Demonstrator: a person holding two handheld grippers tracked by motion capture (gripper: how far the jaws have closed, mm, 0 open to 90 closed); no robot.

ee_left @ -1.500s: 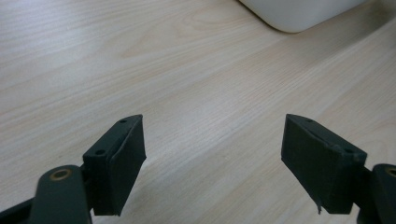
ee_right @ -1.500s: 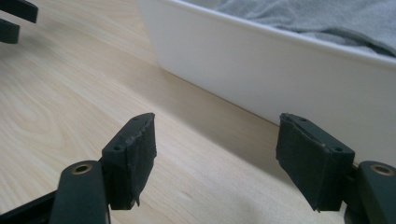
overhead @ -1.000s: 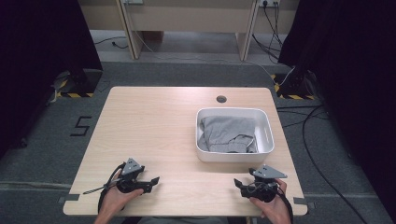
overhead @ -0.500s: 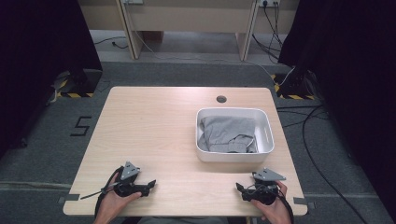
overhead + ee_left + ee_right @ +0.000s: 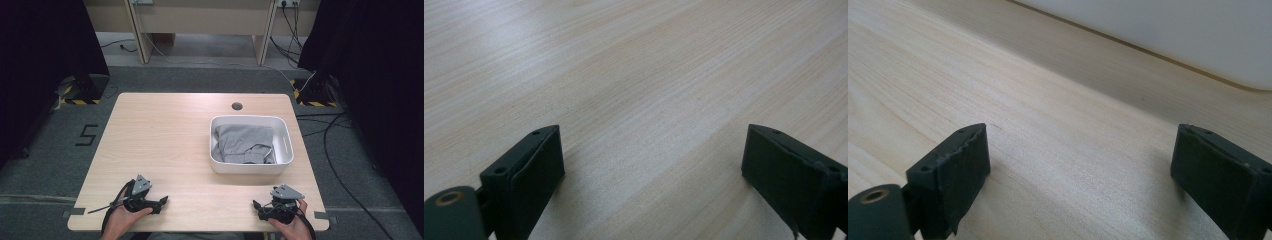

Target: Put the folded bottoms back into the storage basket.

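White tub (image 5: 285, 141) with grey cloth (image 5: 243, 144) sits right of centre on the worktop (image 5: 165, 140); wide bare wood to its left. Left gripper (image 5: 161, 202) and right gripper (image 5: 257, 206) rest low at the near edge, fingers spread wide, holding nothing.

High view: fixed above the near edge, looking forward and down; takes in the whole table (image 5: 165, 145), with the floor beyond. Left gripper view: rides low and close over the tabletop (image 5: 634, 90) at near left. Right gripper view: equally low at near right, facing the white bin (image 5: 1168, 35), wall close ahead. All three views share the tabletop; high and right gripper views share the bin (image 5: 250, 167).
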